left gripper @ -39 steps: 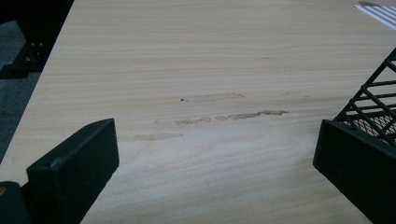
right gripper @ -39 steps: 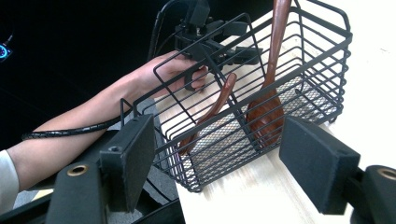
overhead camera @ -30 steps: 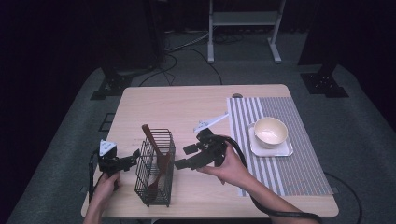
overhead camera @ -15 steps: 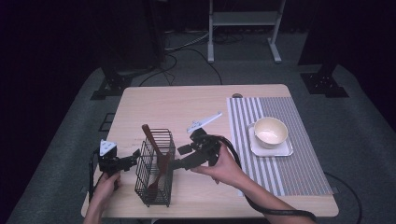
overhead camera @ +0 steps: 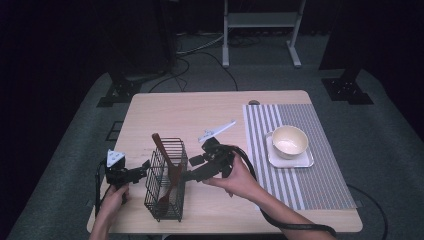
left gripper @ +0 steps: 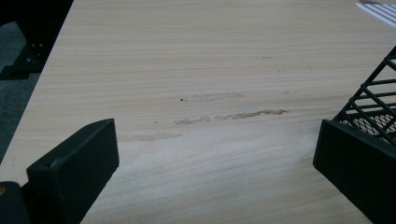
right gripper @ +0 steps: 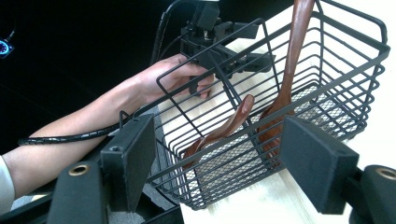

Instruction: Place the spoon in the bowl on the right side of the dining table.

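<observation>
A black wire basket [overhead camera: 165, 186] stands near the table's front left, with two brown wooden utensils [overhead camera: 169, 169] leaning inside it. My left gripper [overhead camera: 142, 169] is open at the basket's left side; in the left gripper view [left gripper: 215, 144] the basket's corner [left gripper: 370, 100] sits just past one jaw. My right gripper [overhead camera: 193, 169] is open at the basket's right side, with nothing held. The right gripper view [right gripper: 219, 144] looks through the basket [right gripper: 327, 70] at a long wooden spoon [right gripper: 292, 56] and a shorter one [right gripper: 229, 123], with the other hand [right gripper: 163, 79] beyond.
A white utensil [overhead camera: 216, 131] lies on the bare wood behind the right gripper. On the right, a striped mat [overhead camera: 300, 185] carries a small white tray [overhead camera: 306, 161] with a cream bowl [overhead camera: 289, 139] on it. A cable [overhead camera: 260, 200] trails from the right gripper.
My right gripper has moved left, closer to the basket's right side. The left gripper and the basket have stayed put.
</observation>
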Demonstrator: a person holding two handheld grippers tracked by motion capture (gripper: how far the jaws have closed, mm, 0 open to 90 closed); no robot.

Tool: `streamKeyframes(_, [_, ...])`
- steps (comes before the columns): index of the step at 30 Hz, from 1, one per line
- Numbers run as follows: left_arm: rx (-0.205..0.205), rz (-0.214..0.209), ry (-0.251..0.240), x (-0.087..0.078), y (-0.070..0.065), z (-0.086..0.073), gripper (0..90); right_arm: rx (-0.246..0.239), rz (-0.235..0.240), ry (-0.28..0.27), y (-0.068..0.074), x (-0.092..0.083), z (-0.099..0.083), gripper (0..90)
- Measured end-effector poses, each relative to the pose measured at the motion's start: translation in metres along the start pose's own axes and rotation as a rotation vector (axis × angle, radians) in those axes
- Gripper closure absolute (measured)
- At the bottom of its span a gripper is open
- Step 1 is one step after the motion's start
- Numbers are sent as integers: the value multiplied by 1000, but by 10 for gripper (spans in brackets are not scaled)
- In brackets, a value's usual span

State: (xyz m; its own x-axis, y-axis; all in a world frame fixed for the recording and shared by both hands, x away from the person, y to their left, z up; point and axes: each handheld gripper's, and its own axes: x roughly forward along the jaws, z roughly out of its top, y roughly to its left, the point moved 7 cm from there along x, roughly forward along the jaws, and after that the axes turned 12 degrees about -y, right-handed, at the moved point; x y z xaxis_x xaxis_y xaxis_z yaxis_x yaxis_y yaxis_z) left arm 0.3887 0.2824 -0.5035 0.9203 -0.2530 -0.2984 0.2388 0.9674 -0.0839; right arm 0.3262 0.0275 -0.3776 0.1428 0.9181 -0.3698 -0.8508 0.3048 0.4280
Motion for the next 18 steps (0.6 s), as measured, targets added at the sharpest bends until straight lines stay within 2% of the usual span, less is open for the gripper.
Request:
streamKeyframes(7, [-11, 0, 0, 0, 1, 0, 0, -2, 4, 3, 1, 4, 1, 298])
streamKeyframes(12, [-4, -2, -1, 0, 0, 0, 0, -2, 2, 7, 2, 10, 1, 317])
streamKeyframes(18, [-2, -3, 0, 0, 0, 0, 0, 8, -20, 11, -1, 15, 2, 368])
